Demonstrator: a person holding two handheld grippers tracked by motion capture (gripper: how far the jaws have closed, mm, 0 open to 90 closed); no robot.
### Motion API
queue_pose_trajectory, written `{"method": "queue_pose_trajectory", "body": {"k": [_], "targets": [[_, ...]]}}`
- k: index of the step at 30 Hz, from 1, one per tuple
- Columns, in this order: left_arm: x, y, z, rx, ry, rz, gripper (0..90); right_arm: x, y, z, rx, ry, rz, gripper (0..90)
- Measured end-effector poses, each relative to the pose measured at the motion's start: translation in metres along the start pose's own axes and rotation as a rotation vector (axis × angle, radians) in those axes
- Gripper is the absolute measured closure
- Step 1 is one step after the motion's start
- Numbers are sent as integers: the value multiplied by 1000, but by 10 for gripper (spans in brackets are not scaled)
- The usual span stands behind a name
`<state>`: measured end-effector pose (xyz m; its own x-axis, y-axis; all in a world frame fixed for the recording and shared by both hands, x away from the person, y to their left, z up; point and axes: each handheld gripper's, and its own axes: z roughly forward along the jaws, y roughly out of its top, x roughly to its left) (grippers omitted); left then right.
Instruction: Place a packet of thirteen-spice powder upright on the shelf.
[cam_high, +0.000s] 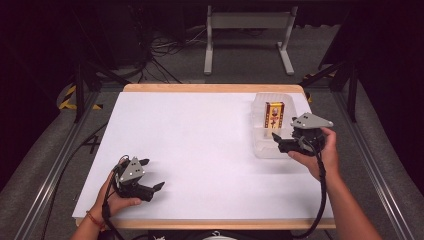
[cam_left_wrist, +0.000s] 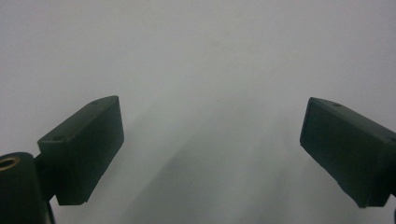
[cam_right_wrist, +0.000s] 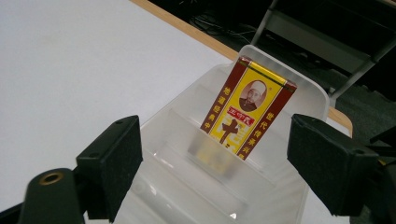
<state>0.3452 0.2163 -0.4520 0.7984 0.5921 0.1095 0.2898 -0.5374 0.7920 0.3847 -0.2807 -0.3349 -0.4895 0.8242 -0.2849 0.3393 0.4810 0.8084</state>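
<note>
We note a clear plastic bin (cam_high: 261, 145) at the far right of the white tabletop (cam_high: 200, 145), holding a red-and-yellow box (cam_high: 274, 116) that stands upright against its far wall. The right gripper (cam_high: 281, 142) hovers at the bin's near end, fingers (cam_right_wrist: 110, 161) spread wide, holding nothing, the box framed between them. The left gripper (cam_high: 152, 175) sits near the front left corner, well apart from the bin, fingers (cam_left_wrist: 84, 147) wide open and empty above bare tabletop.
</note>
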Motion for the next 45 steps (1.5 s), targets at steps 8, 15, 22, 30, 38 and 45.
{"method": "queue_pose_trajectory", "body": {"k": [8,15,22,30,38,45], "targets": [[0,0,1,1,-1,-2,70,7,-11,-12,-11,19,-27,186],[0,0,1,2,1,-3,70,10,-22,-18,-5,26,-60,182],[0,0,-1,-1,5,-1,70,10,-34,-24,0,31,-99,170],[0,0,-2,-4,9,-5,70,8,-49,-33,6,18,-123,157],[0,0,-2,-3,9,-6,69,6,-66,-39,15,-2,-129,146],[0,0,-3,-7,13,-5,70,3,-81,-41,37,-18,-131,139]]}}
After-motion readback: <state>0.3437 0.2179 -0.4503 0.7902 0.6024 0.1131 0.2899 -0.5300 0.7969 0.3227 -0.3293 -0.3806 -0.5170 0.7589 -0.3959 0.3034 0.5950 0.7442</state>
